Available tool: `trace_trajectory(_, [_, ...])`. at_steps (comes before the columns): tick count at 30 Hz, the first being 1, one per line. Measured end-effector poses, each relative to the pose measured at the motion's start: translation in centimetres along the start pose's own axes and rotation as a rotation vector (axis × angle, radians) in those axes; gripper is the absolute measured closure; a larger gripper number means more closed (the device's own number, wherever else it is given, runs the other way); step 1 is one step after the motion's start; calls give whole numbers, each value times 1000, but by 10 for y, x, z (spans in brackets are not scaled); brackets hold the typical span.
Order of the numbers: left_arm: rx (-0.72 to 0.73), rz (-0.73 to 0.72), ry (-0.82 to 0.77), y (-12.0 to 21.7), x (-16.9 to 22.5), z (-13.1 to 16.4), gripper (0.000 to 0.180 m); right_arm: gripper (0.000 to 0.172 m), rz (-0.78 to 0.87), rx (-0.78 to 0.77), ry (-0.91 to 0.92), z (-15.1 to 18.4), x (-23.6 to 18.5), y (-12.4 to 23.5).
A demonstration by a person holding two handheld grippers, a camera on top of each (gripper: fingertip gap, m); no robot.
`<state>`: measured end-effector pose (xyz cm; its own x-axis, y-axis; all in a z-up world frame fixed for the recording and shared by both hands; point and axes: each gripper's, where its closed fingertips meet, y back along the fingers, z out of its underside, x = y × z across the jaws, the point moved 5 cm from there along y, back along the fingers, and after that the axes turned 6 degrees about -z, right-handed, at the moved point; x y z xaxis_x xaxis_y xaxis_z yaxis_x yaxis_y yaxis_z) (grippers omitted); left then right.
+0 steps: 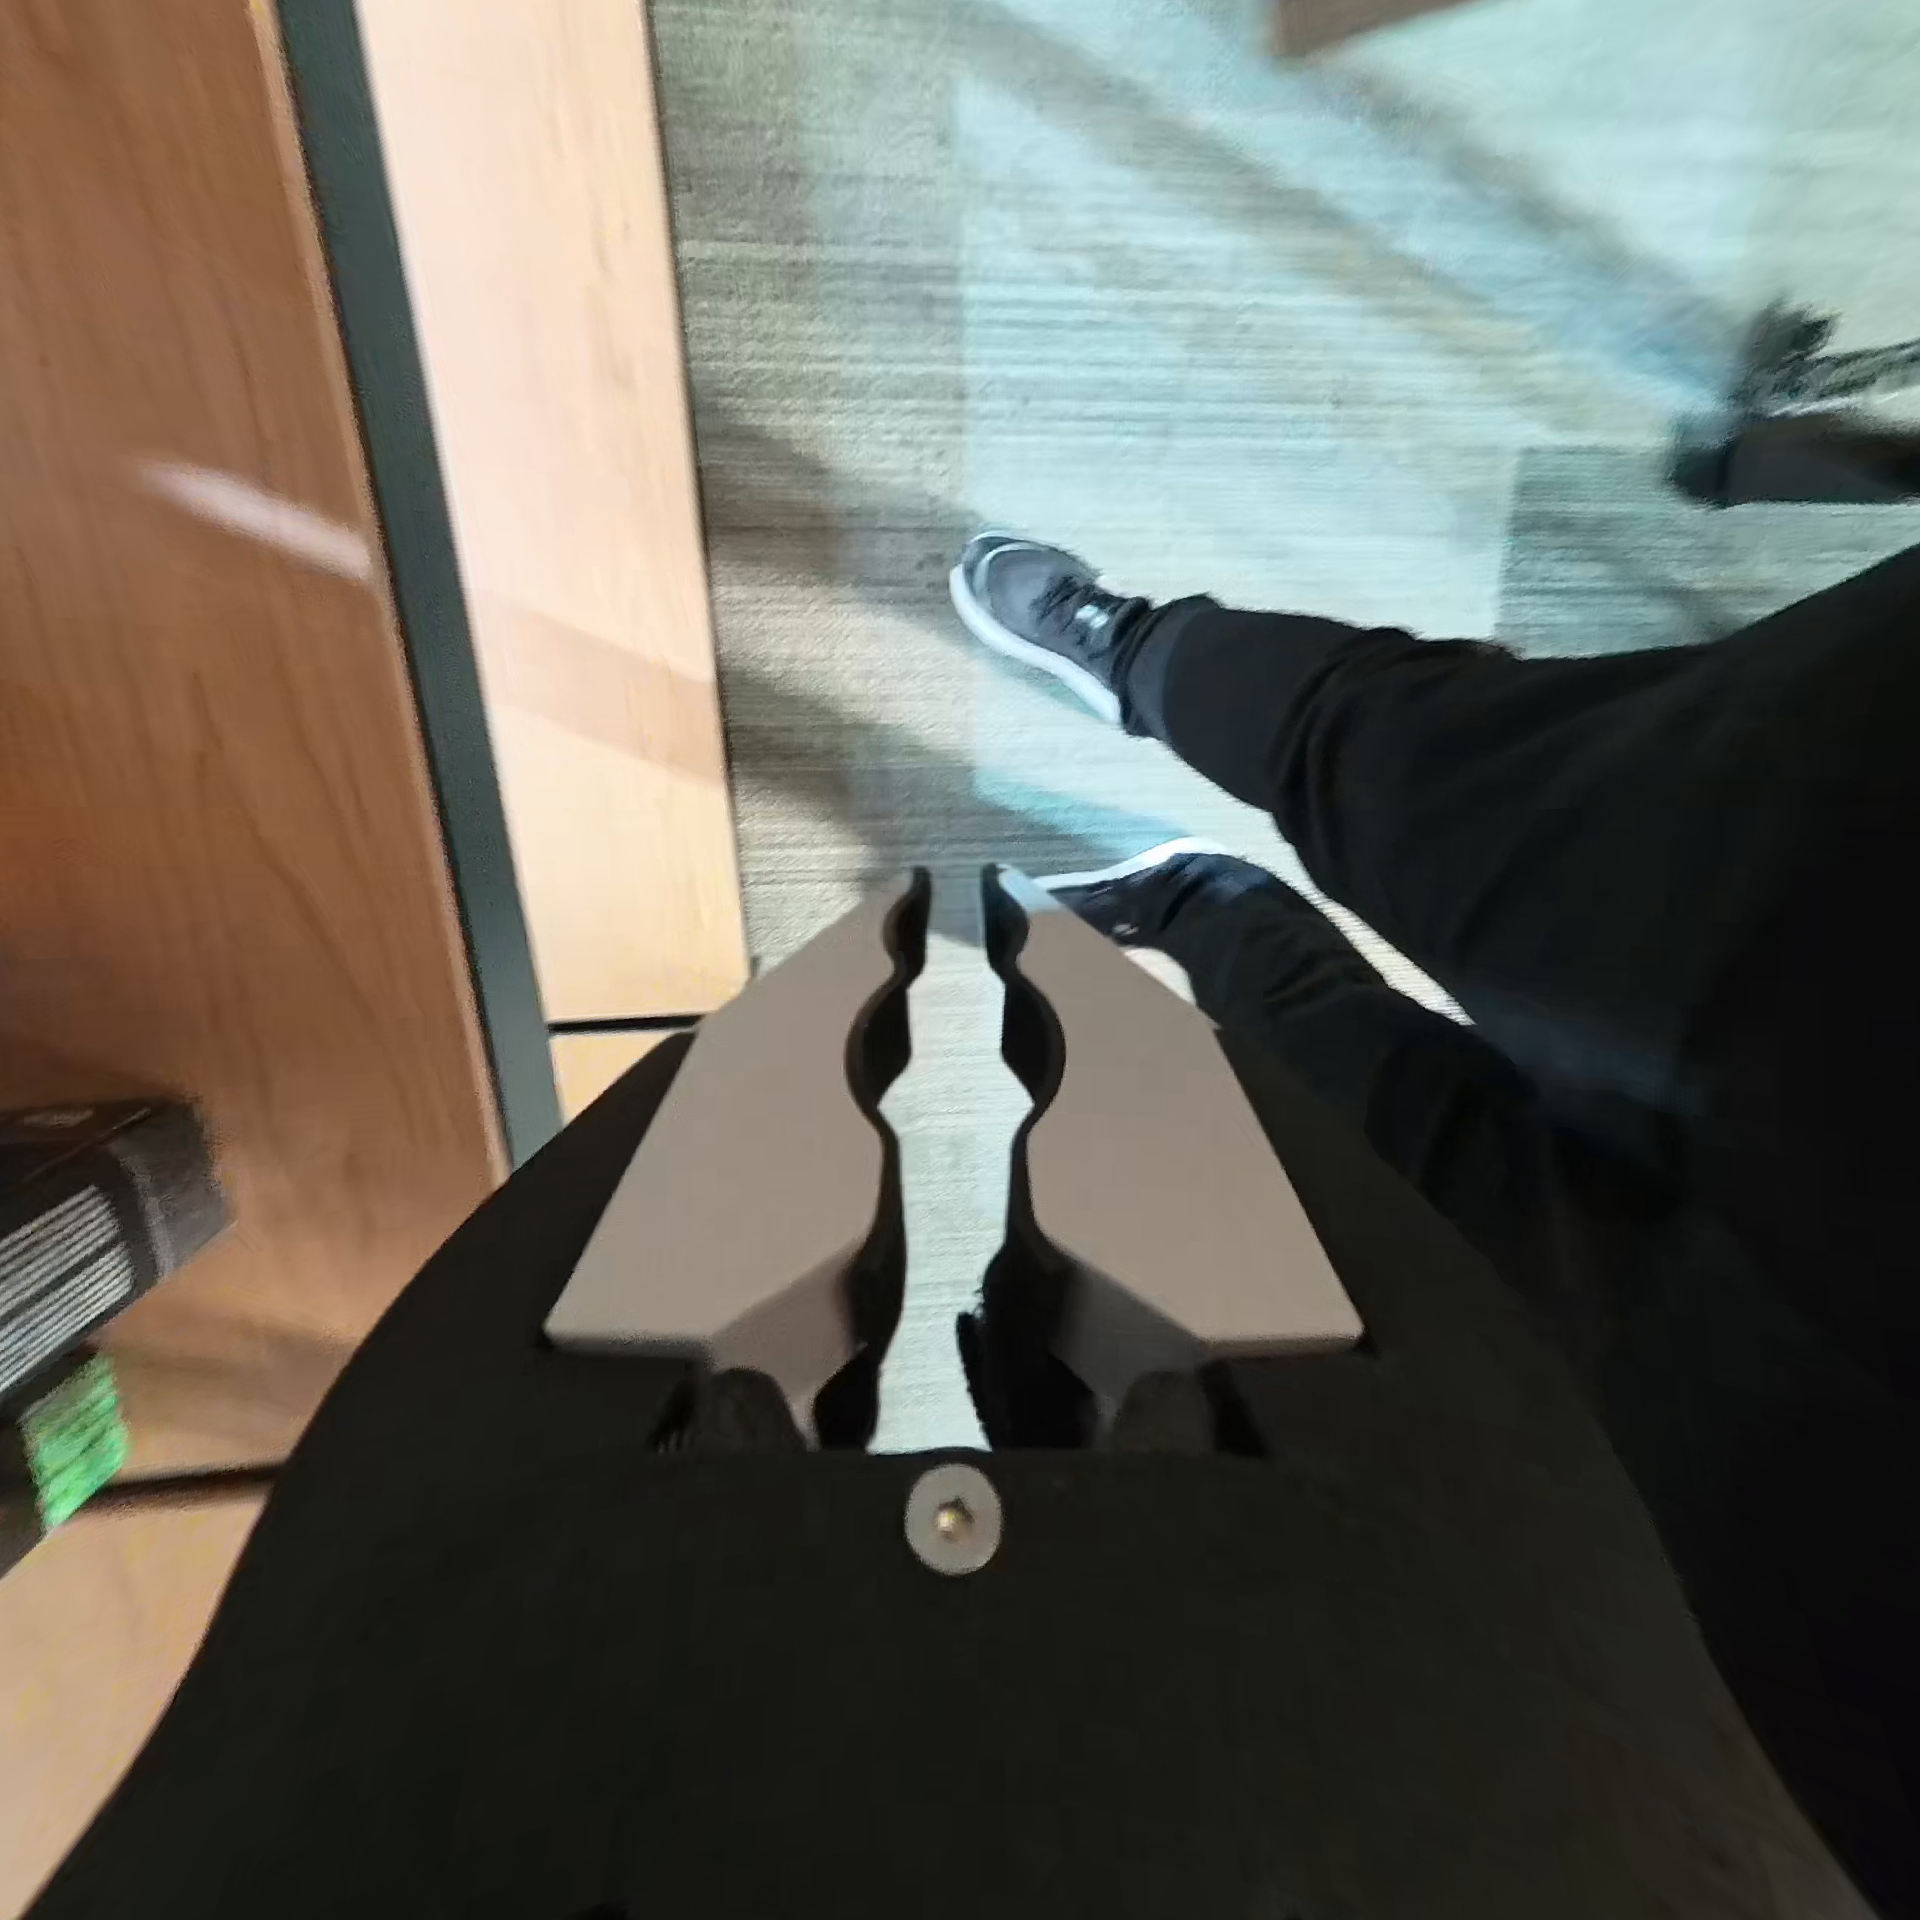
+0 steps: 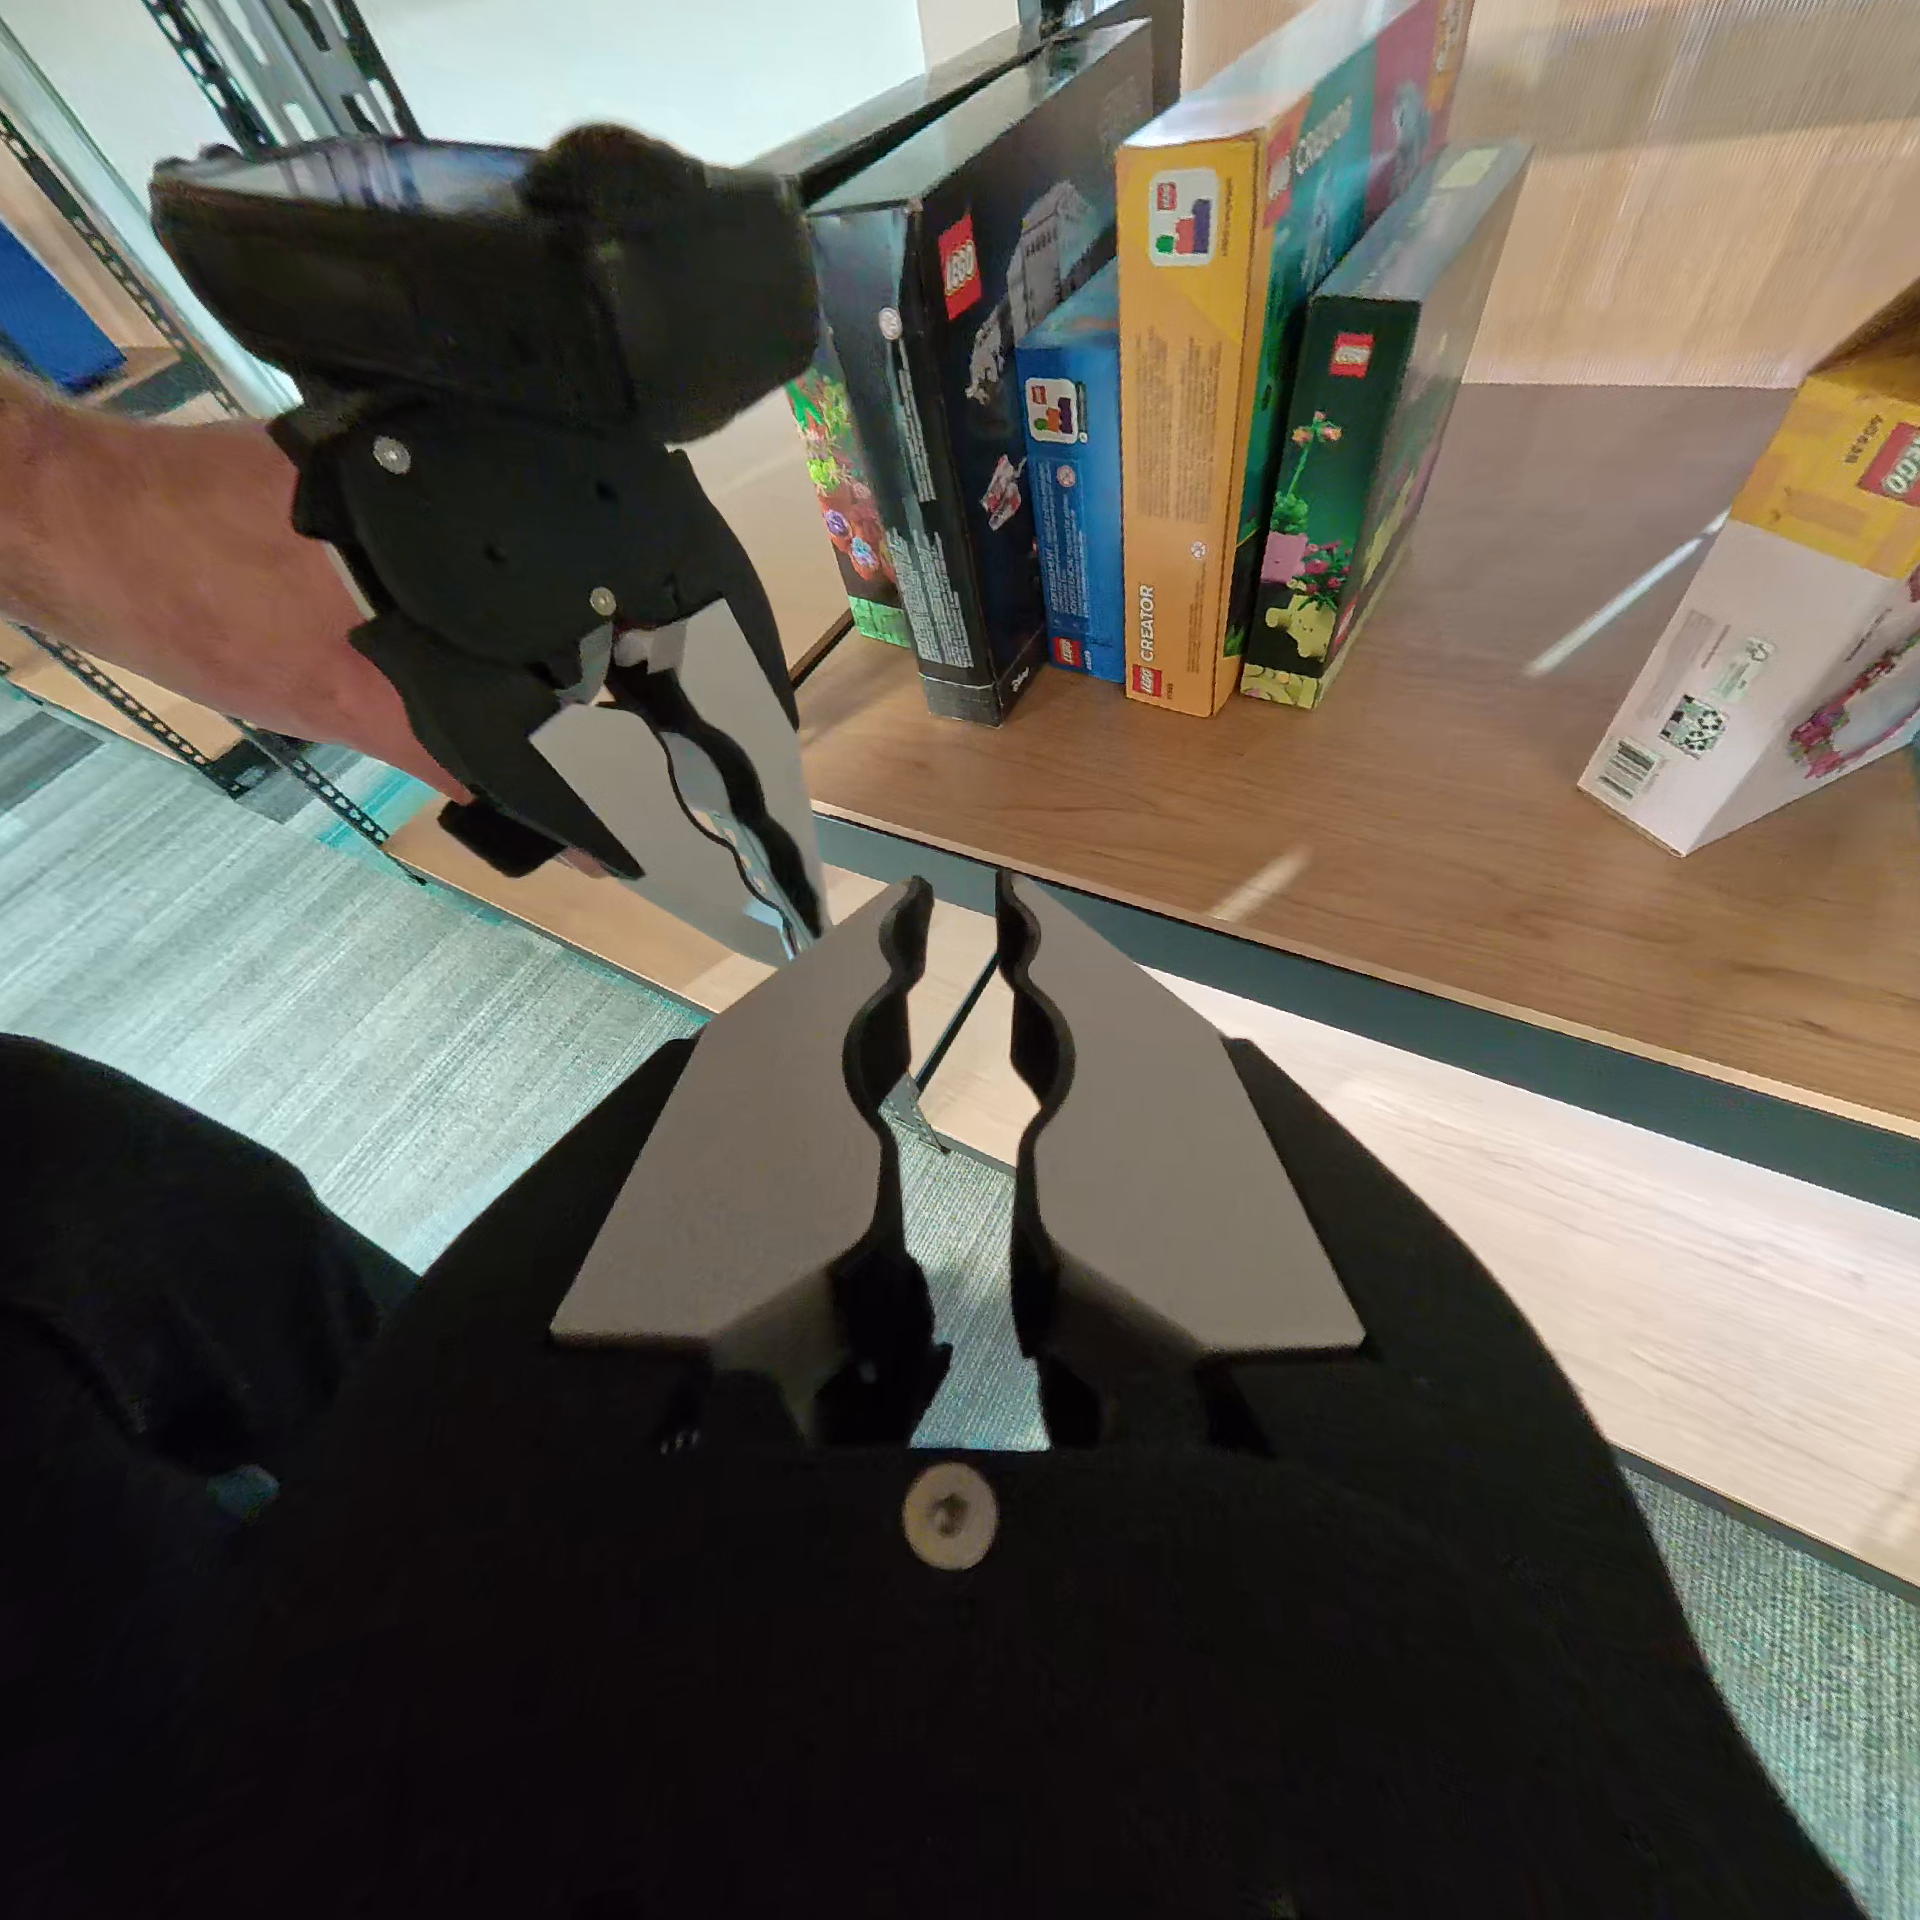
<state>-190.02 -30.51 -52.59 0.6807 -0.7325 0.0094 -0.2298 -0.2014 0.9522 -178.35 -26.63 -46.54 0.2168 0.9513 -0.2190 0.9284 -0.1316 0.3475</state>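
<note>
My left gripper (image 1: 954, 883) points down at the grey carpet (image 1: 1143, 312). Its fingers stand a narrow gap apart with nothing between them. It also shows in the right wrist view (image 2: 790, 925), held by a hand (image 2: 156, 561) and tilted downward just left of my right gripper (image 2: 961, 888). My right gripper is open by a narrow gap and empty, in front of the wooden shelf's (image 2: 1351, 810) dark front edge. On the shelf several boxes stand upright in a row: black (image 2: 966, 416), blue (image 2: 1070, 499), orange-yellow (image 2: 1184, 416) and dark green (image 2: 1340, 488).
A white and yellow box (image 2: 1766, 644) leans at the shelf's right. A lower shelf board (image 2: 1558, 1299) lies beneath. A perforated metal rack upright (image 2: 208, 748) stands at the left. The person's legs and dark shoes (image 1: 1039, 613) are on the carpet. A dark box (image 1: 94, 1216) sits on the shelf in the left wrist view.
</note>
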Motion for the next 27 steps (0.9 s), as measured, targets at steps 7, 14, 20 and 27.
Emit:
trace_trajectory(7, [32,-336,339,32,-83,50,101,165,9,-2,9,-2,-31,-1])
trace_trajectory(14, [195,-588,916,95,-210,103,63,168,3,-18,-16,7,-55,-2])
trace_trajectory(20, [322,-577,1157,86,-258,100,49,168,-6,-23,-28,13,-58,-8])
trace_trajectory(27, [281,-554,1271,67,-295,86,51,168,2,-13,-65,22,-45,-1])
